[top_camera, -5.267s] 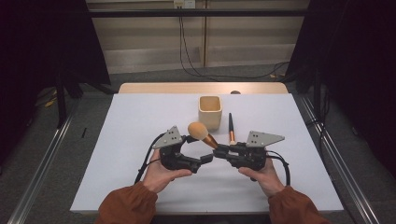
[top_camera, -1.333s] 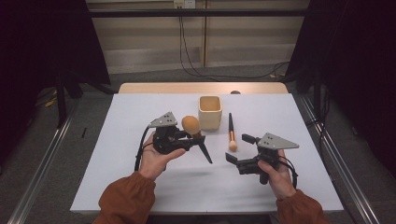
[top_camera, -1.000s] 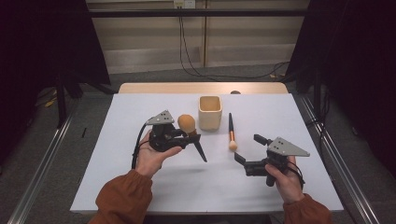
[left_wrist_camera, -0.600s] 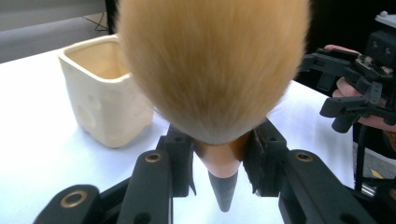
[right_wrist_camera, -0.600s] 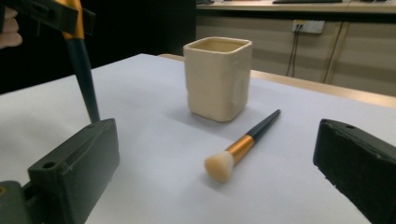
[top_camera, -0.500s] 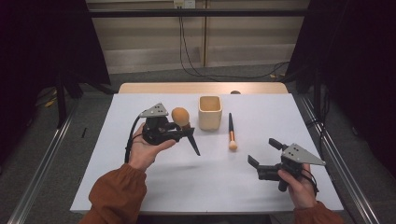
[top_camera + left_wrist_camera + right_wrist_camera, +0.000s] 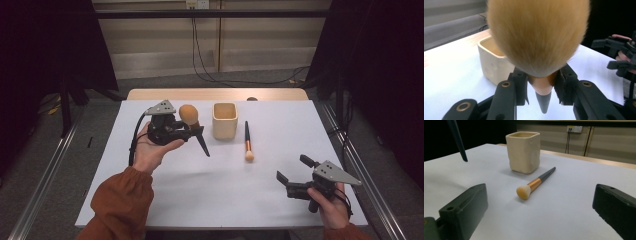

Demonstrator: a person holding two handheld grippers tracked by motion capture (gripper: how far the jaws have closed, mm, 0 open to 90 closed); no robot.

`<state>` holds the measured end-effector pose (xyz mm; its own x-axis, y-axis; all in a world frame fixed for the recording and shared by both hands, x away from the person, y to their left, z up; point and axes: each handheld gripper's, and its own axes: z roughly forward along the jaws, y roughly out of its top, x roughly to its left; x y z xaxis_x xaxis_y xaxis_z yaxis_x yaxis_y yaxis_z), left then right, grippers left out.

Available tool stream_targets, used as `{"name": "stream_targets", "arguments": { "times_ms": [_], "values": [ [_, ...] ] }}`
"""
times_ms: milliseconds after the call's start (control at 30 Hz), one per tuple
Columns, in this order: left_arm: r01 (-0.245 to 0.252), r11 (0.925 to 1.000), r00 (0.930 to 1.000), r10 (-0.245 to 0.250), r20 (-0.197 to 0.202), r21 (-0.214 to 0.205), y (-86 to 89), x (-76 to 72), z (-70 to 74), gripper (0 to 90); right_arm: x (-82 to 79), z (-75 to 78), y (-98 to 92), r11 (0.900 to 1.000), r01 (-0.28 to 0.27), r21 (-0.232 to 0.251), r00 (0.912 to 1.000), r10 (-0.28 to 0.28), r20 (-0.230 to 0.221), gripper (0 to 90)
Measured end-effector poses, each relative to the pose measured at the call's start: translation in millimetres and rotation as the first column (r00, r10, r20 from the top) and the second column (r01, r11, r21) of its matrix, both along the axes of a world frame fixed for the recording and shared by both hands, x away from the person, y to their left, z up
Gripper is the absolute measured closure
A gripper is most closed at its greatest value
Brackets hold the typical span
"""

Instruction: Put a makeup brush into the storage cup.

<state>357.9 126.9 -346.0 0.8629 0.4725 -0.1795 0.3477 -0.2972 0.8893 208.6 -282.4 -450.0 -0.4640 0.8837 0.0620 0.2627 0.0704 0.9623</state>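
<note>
My left gripper [image 7: 192, 132] is shut on a large powder brush [image 7: 188, 114], held in the air left of the cream square cup [image 7: 224, 120]. The orange bristle head is up and the dark handle slants down to the right. In the left gripper view the pads clamp the brush's neck [image 7: 541, 86] under the bristles [image 7: 537, 37], with the cup [image 7: 492, 62] behind. A smaller brush [image 7: 247, 141] lies on the table right of the cup. My right gripper [image 7: 292, 168] is open and empty at the near right. From it I see the small brush [image 7: 536, 182] and cup [image 7: 524, 152].
The white table [image 7: 165, 200] ends in a wooden strip [image 7: 280, 94] at the far side. Cables hang down the back wall, and dark curtains stand at both sides. The large brush's handle tip [image 7: 457, 140] hangs at the upper left of the right gripper view.
My left hand has lifted the large brush up and to the left. My right hand has slid right and back toward the near edge, away from the small brush.
</note>
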Motion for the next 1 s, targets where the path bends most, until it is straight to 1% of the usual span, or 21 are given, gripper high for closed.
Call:
{"name": "stream_targets", "arguments": {
  "times_ms": [33,100,133,200,233,467,567,600,633,667,700,733,800,867,933,967,1000],
  "values": [
    [0.003,1.0000,1.0000,-0.003,0.002,0.005,-1.2,0.1,2.0,65.6,-1.7,-0.9,-1.4,1.0000,-0.002,0.002,1.0000,0.002,-0.002,0.0],
    [-0.001,1.0000,1.0000,0.000,0.009,0.006,-3.1,1.4,5.6,65.6,-3.9,-1.0,-2.3,0.9999,0.012,0.012,0.9999,-0.012,-0.001,0.0],
    [0.001,1.0000,0.9999,-0.001,0.011,-0.002,-3.4,3.2,8.1,65.7,-4.8,-0.8,-3.2,0.9998,0.012,0.017,0.9999,-0.012,0.004,0.0],
    [-0.002,0.9999,1.0000,0.002,0.005,-0.015,-4.7,6.3,10.9,65.7,-5.6,-1.0,-5.1,0.9995,0.030,0.011,0.9995,-0.030,0.013,0.0],
    [-0.002,0.9997,1.0000,0.002,0.006,-0.024,-5.6,8.4,11.2,65.6,-5.8,-1.6,-5.7,0.9991,0.036,0.020,0.9992,-0.037,0.015,0.0],
    [-0.012,0.9997,0.9998,0.012,0.015,-0.023,-15.8,19.3,11.4,65.6,-6.2,-2.9,-7.1,0.9994,0.028,0.023,0.9995,-0.028,0.015,0.0],
    [-0.023,0.9991,0.9996,0.023,0.017,-0.035,-19.0,25.7,13.1,65.6,-6.4,-3.3,-6.7,0.9994,0.025,0.025,0.9996,-0.025,0.013,0.0],
    [-0.031,0.9985,0.9994,0.032,0.014,-0.044,-19.5,29.1,14.3,65.6,-6.4,-3.5,-6.7,0.9993,0.023,0.030,0.9996,-0.024,0.012,0.0],
    [-0.040,0.9981,0.9989,0.041,0.022,-0.047,-20.0,31.9,15.2,65.6,-6.4,-3.8,-6.8,0.9988,0.018,0.044,0.9998,-0.019,0.011,0.0],
    [-0.049,0.9977,0.9984,0.050,0.027,-0.047,-20.4,33.9,16.1,65.6,-6.4,-4.2,-7.0,0.9991,0.019,0.037,0.9997,-0.019,0.014,0.0],
    [-0.053,0.9971,0.9982,0.054,0.024,-0.055,-20.1,37.1,17.2,65.6,-6.4,-4.4,-6.9,0.9993,0.018,0.033,0.9997,-0.019,0.015,0.0],
    [-0.062,0.9960,0.9976,0.064,0.025,-0.065,-20.4,40.3,18.6,65.6,-6.5,-4.6,-6.8,0.9991,0.014,0.039,0.9998,-0.015,0.011,0.0],
    [-0.060,0.9960,0.9974,0.063,0.036,-0.066,-21.1,43.9,22.3,65.7,-6.3,-5.0,-6.0,0.9994,0.016,0.031,0.9998,-0.016,0.010,0.0],
    [-0.063,0.9953,0.9968,0.067,0.043,-0.073,-21.2,47.0,25.8,65.6,-6.2,-5.5,-6.0,0.9992,0.012,0.039,0.9999,-0.012,0.004,0.0],
    [-0.067,0.9932,0.9964,0.072,0.046,-0.095,-20.8,51.9,29.1,65.6,-6.1,-5.6,-6.0,0.9994,0.012,0.032,0.9999,-0.012,0.005,0.0],
    [-0.067,0.9924,0.9963,0.072,0.046,-0.104,-20.8,53.4,29.8,65.7,-6.4,-5.5,-5.9,0.9993,0.004,0.037,1.0000,-0.004,-0.001,0.0],
    [-0.070,0.9919,0.9958,0.076,0.051,-0.106,-21.1,55.7,30.6,65.6,-6.5,-5.7,-5.9,0.9992,-0.001,0.039,1.0000,0.001,-0.002,0.0]
  ]
}}
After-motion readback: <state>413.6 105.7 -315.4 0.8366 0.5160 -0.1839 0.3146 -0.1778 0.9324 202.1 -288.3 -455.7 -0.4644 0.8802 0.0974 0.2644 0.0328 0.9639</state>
